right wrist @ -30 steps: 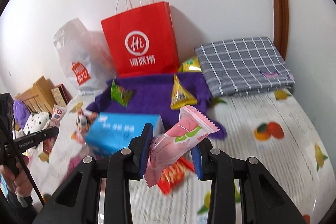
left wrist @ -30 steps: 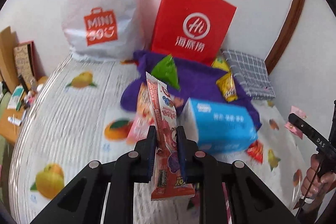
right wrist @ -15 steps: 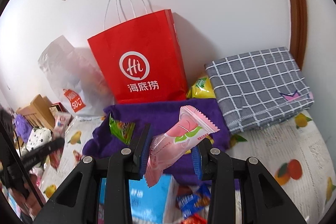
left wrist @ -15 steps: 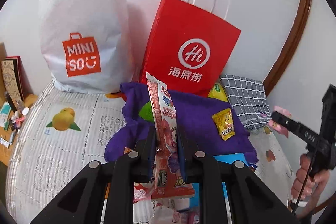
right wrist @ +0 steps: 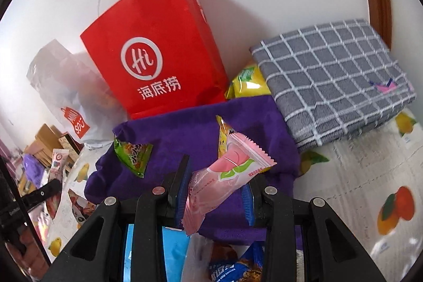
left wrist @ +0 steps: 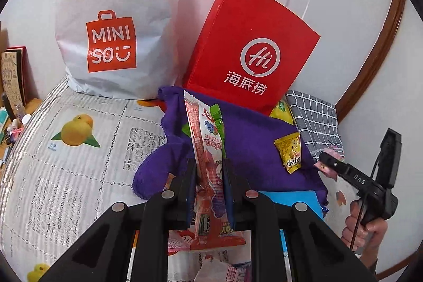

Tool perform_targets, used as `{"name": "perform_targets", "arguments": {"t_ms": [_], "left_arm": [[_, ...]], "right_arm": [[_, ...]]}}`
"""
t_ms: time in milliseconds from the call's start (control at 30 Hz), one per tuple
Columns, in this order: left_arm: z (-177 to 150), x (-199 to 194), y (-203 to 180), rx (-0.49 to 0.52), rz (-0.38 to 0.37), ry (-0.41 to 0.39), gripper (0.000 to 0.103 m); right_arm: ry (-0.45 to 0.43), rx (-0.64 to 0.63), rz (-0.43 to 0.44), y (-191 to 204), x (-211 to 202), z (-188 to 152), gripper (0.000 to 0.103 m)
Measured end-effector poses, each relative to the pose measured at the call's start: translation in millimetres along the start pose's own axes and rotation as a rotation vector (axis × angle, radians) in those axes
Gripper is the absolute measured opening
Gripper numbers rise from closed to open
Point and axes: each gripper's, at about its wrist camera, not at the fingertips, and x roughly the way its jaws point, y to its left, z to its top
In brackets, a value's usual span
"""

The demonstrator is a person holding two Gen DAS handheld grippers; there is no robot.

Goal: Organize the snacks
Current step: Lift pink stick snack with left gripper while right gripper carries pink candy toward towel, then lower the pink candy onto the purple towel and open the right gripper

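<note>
My left gripper (left wrist: 209,169) is shut on a long red and white snack packet (left wrist: 206,139) that stands upright over the near edge of the purple cloth (left wrist: 253,139). In the right wrist view my right gripper (right wrist: 215,173) is shut on a pink snack packet (right wrist: 224,173) held above the purple cloth (right wrist: 182,134). On that cloth lie a green packet (right wrist: 133,152) and a yellow packet (left wrist: 289,151). The right gripper (left wrist: 333,164) shows at the right of the left wrist view, and the left gripper (right wrist: 50,186) at the left edge of the right wrist view.
A red paper bag (left wrist: 251,52) and a white plastic bag (left wrist: 116,25) stand against the wall behind the cloth. A folded grey checked cloth (right wrist: 333,78) lies at the right with a yellow bag (right wrist: 246,82) beside it. A blue box (right wrist: 148,253) and loose snacks lie under the grippers.
Both grippers have moved forward toward the purple cloth and the bags, each keeping its packet. The bags and cloth now look larger, and the blue box has slid under the fingers.
</note>
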Motion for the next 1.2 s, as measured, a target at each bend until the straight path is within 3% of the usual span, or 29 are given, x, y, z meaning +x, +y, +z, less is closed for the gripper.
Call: {"name": "perform_targets", "arguments": {"t_ms": [533,733,1200], "left_arm": [[-6,7,-5,0.001,-0.030,0.023,0.018],[-6,9,-4,-0.001,-0.031,0.028,0.018],[-8,10,-5,0.009,-0.033,0.035,0.018]], "right_arm": [[0.051,0.009,-0.033,-7,34,-12,0.035],[0.077,0.061,-0.006,-15,40,-14,0.035],[0.071,0.128,0.001,-24,35,-14,0.048]]}}
